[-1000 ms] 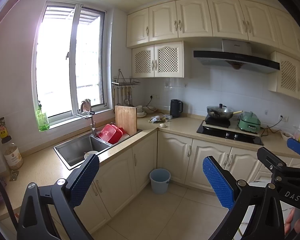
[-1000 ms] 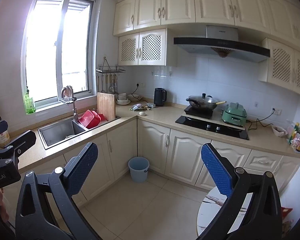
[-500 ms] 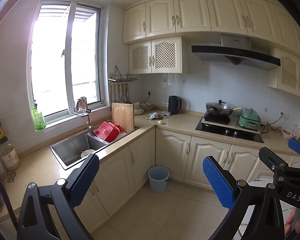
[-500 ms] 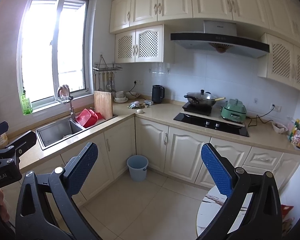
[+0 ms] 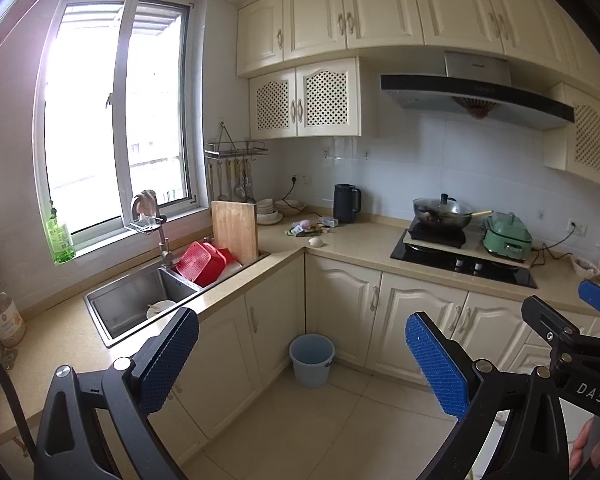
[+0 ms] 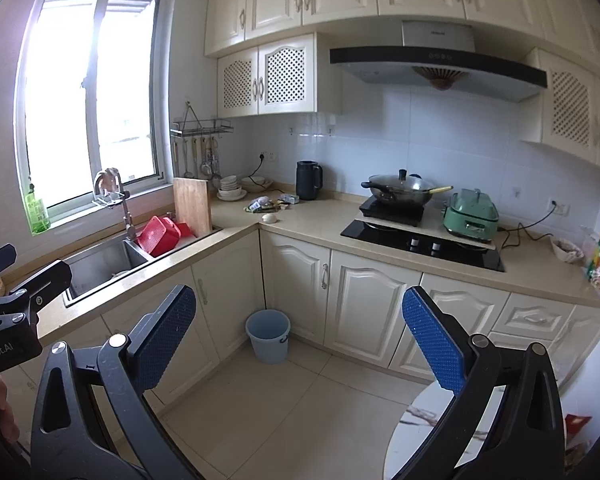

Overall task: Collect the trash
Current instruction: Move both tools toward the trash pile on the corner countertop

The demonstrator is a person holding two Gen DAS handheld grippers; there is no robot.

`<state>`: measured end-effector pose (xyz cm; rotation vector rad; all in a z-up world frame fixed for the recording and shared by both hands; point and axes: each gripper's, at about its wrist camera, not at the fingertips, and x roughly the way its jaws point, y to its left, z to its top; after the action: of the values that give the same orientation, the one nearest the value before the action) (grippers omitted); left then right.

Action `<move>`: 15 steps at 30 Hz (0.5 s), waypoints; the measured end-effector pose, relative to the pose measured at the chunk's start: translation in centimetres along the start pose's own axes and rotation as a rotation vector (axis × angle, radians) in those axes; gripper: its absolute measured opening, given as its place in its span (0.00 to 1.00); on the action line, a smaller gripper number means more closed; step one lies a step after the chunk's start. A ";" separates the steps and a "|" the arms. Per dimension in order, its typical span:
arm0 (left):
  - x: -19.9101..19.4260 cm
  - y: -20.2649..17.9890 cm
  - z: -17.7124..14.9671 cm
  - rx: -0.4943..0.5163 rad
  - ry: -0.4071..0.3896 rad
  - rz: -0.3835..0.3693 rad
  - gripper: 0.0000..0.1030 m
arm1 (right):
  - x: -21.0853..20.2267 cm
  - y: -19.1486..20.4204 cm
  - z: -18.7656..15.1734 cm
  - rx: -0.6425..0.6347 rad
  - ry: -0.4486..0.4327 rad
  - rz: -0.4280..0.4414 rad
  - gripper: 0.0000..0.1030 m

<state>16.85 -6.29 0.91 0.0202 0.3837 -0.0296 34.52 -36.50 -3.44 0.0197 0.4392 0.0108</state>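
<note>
Both tongs have drifted closer – left tongs (image 5: 302,354) and right tongs (image 6: 299,336) wide, empty; trash pile (image 5: 309,229) lies far ahead on the desk (image 5: 356,246), neither nearer.

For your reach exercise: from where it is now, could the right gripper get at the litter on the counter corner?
Probably not yet. The right gripper is open and empty, but well back over the floor, with the bucket and cabinets between it and the litter. Nothing blocks the path; the person must step closer.
</note>
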 end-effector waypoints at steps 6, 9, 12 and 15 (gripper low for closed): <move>7.8 -2.9 2.2 -0.007 0.004 -0.004 0.99 | 5.3 -2.5 0.6 0.012 0.027 0.007 1.00; 13.1 -3.2 3.2 0.005 0.045 -0.013 0.99 | 8.4 -3.3 0.9 0.018 0.045 -0.005 1.00; 19.7 -3.0 5.1 0.011 0.080 -0.024 0.99 | 12.3 -3.6 1.3 0.031 0.070 0.002 1.00; 27.3 -2.1 8.1 0.031 0.104 -0.034 0.99 | 16.9 -3.3 1.5 0.053 0.105 0.013 1.00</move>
<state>45.11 -9.31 -1.84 0.0460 0.4872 -0.0679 50.48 -39.62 -9.33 0.0739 0.5446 0.0129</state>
